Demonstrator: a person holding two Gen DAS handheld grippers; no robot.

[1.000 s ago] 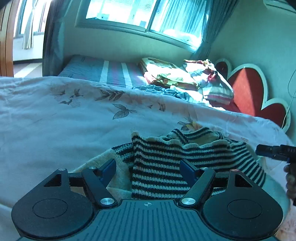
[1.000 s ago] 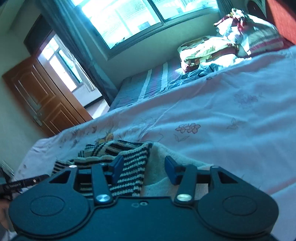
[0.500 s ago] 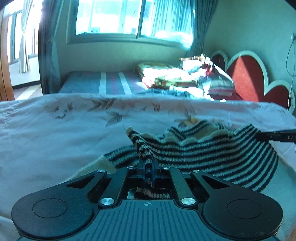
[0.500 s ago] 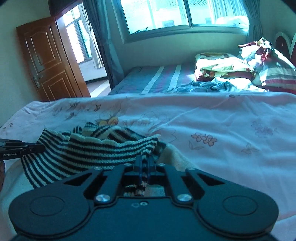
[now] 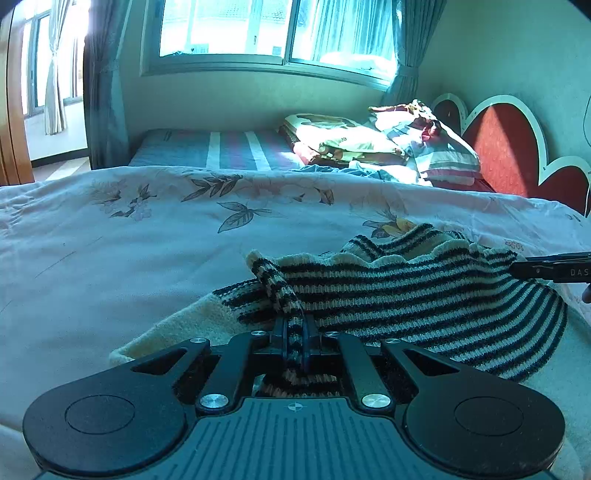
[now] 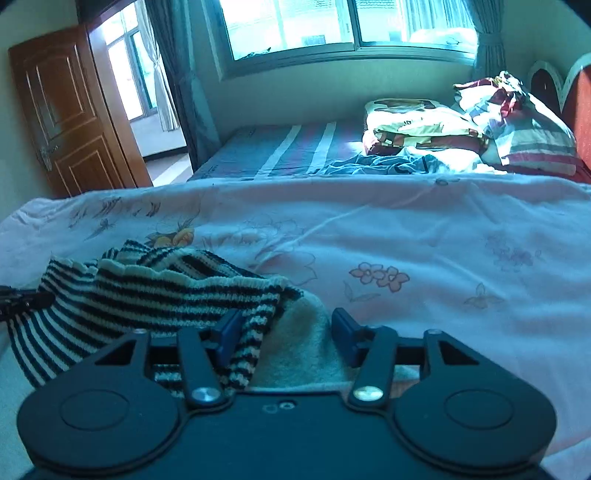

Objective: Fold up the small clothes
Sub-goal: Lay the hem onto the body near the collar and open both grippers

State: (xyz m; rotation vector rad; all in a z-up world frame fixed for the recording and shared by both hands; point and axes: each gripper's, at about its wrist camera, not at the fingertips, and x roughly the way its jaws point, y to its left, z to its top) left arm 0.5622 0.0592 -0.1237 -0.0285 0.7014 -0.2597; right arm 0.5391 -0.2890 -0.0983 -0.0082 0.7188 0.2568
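A small striped knit garment [image 5: 424, 295], dark and cream with a plain cream part, lies folded over on the floral bedsheet [image 5: 147, 251]. My left gripper [image 5: 294, 328] is shut on the garment's near left corner. My right gripper [image 6: 286, 332] is open, its blue pads either side of the garment's right edge [image 6: 177, 295], where the striped layer lies over the cream layer. The right gripper's tip shows at the right edge of the left wrist view [image 5: 554, 267]; the left gripper's tip shows at the left edge of the right wrist view [image 6: 22, 301].
A pile of bedding and pillows [image 5: 388, 144] lies at the head of a second striped mattress [image 5: 221, 147]. A red heart-shaped headboard [image 5: 506, 147] stands at right. A wooden door [image 6: 70, 114] is at left. A window [image 6: 351, 22] is behind.
One second ago both grippers were open. Both then shut on the garment's corners and lifted the striped layer. Now the right gripper has opened again; the left stays shut.
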